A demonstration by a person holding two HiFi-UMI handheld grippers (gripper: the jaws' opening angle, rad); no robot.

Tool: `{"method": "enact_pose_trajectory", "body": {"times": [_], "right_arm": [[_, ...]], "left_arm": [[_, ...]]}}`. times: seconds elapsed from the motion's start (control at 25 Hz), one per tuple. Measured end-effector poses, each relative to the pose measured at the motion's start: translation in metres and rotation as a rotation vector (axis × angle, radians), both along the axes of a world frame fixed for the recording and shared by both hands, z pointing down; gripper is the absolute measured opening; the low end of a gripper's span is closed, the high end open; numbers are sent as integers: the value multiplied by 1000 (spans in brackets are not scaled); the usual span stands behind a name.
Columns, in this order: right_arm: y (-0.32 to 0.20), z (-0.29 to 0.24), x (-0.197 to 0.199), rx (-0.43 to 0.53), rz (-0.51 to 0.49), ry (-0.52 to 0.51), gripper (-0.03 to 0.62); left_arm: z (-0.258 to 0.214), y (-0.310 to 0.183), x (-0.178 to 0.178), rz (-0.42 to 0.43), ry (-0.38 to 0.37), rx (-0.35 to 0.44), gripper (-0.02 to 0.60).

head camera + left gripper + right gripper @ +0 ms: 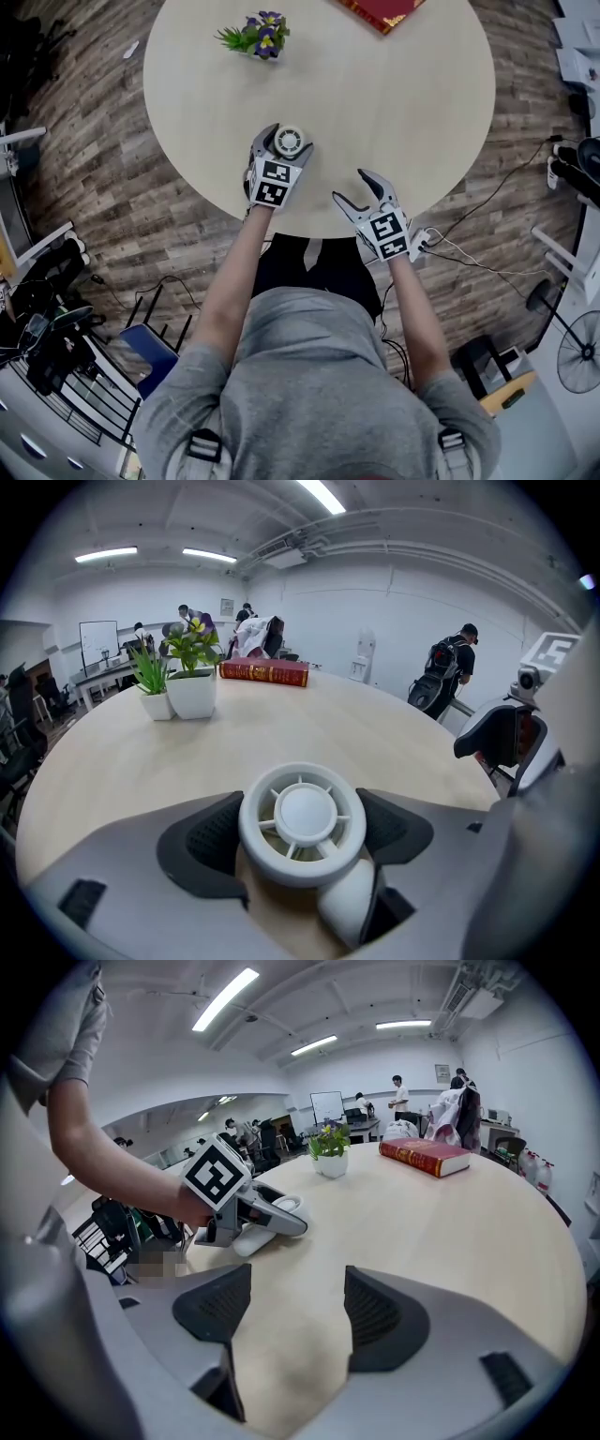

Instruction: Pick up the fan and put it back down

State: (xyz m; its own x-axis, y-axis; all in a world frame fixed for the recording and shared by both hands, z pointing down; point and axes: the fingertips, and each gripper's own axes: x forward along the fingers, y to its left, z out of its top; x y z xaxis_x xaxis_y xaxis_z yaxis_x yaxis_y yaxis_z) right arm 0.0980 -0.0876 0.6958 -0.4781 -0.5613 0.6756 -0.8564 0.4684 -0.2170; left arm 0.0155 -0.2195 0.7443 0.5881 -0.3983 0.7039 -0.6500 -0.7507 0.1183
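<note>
A small white fan [289, 142] with a round grille head stands on the round pale table [394, 112] near its front edge. My left gripper [287, 139] is shut on the fan [302, 822]; both dark pads [202, 841] press against the sides of the ring. In the right gripper view the fan's white base [246, 1241] rests on the tabletop, inside the left gripper [272, 1213]. My right gripper [352, 186] hovers over the table's near edge, right of the fan. Its jaws stand open [286, 1316] with only bare tabletop between them.
A potted plant [258, 36] and a red book [380, 11] sit at the table's far side. Cables [469, 253] and a standing floor fan [577, 352] lie on the floor at right. People stand in the room behind [450, 672].
</note>
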Motion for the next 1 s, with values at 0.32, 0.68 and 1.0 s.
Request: {"method": "enact_pose_trajectory", "body": {"times": [0.32, 0.68, 1.0], "right_arm": [[-1, -11, 4, 26, 24, 4, 319], [-8, -40, -14, 74, 29, -6, 318], [-11, -69, -25, 127, 30, 14, 318]], "left_arm": [[-9, 4, -6, 23, -6, 16, 383], [-48, 6, -15, 13, 27, 53, 383], [-91, 13, -30, 8, 51, 105, 383]]}}
